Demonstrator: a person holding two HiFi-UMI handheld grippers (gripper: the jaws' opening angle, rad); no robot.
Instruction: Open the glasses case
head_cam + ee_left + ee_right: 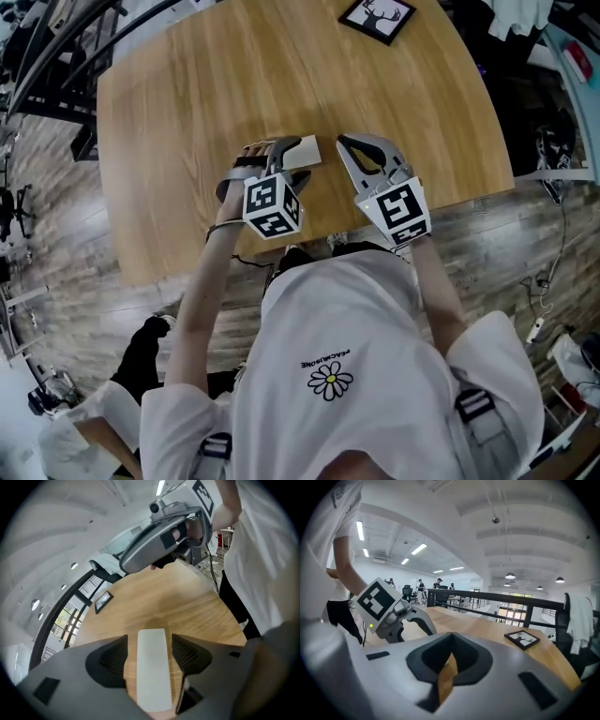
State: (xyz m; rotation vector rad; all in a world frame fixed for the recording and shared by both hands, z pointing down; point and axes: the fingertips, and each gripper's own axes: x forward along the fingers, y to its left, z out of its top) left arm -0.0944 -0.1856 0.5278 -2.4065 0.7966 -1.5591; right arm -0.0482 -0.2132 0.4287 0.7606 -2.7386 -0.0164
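Our left gripper (pixel 149 639) stands wide open, with the white case (pixel 152 677) lying on the table (pixel 187 94) between its jaws, clear of both pads. Our right gripper (pixel 450 641), just beside it, is closed and empty.

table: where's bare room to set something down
Most of the table is bare: the whole middle and left, up to the picture frame at the far right edge. Crowded only at the near edge, where the glasses case lies between the left gripper's open jaws, right gripper close beside.
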